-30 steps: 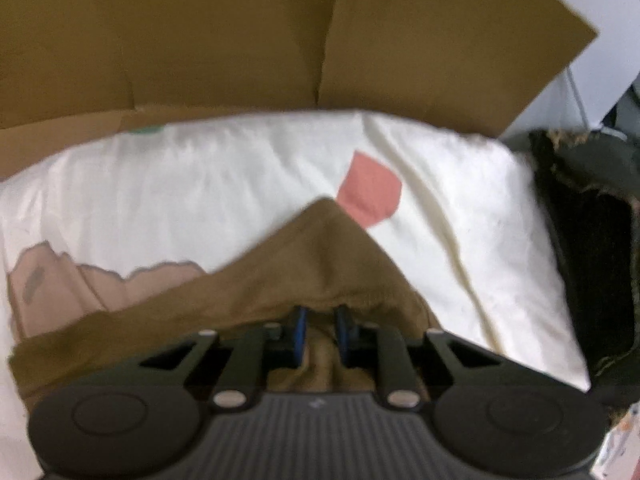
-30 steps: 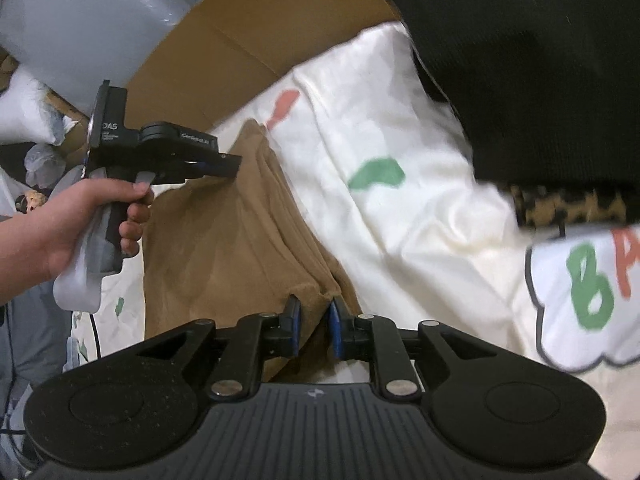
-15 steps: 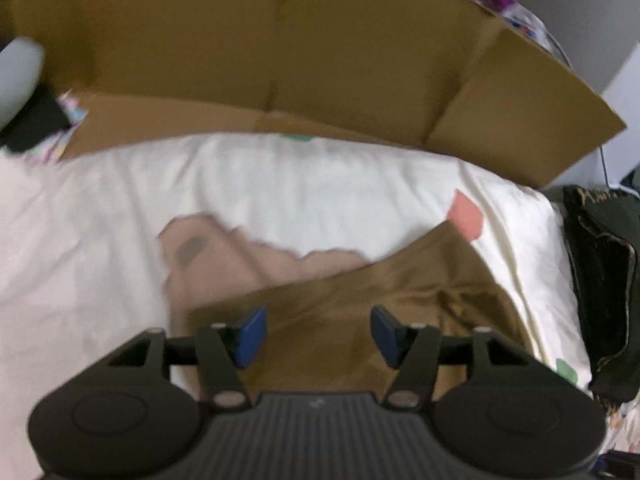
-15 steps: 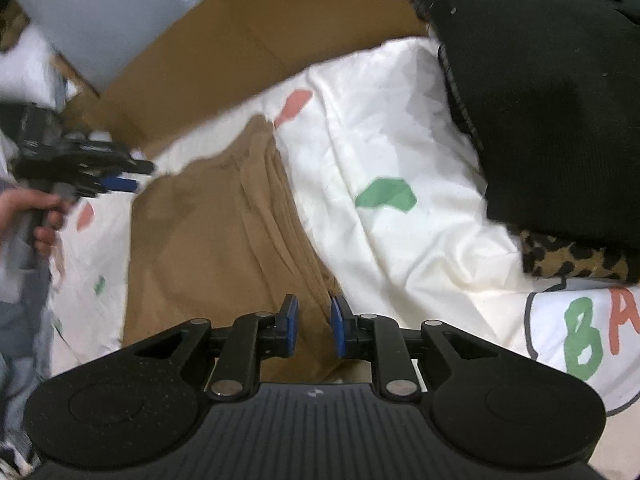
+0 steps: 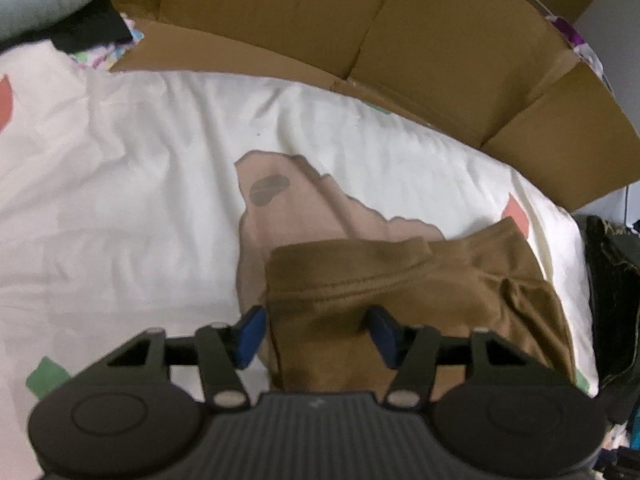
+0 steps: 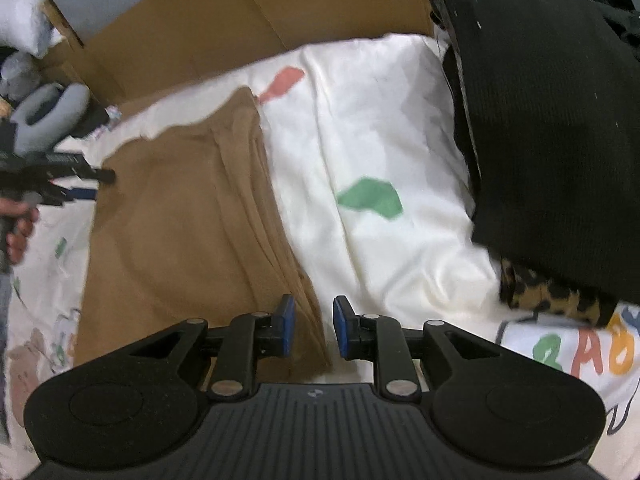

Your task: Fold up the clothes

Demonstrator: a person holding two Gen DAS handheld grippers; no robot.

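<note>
- The left gripper, which pinched the brown garment a second ago, has let go; its blue pads stand apart with the garment's folded corner between them, not pressed, and the jaws are now narrowing.
- The right gripper has loosened too: its pads, earlier nipping the garment's near corner, now show a small gap over that layered edge and are easing wider (no pad visibly presses cloth).
- The brown garment lies folded flat on a white printed bedsheet; since a second ago the left gripper has slid sideways along it to its left edge.
- Only the left wrist view shows a pale pink garment lying under the brown one, poking out beyond its far edge.
- Only the right wrist view shows a black knit garment stacked on a leopard-print piece to the right, and the person's hand holding the left gripper at the far left.
- A cardboard sheet walls the far side of the bed.
- Bare sheet lies open left of the brown garment, and a wide strip separates it from the black pile.
</note>
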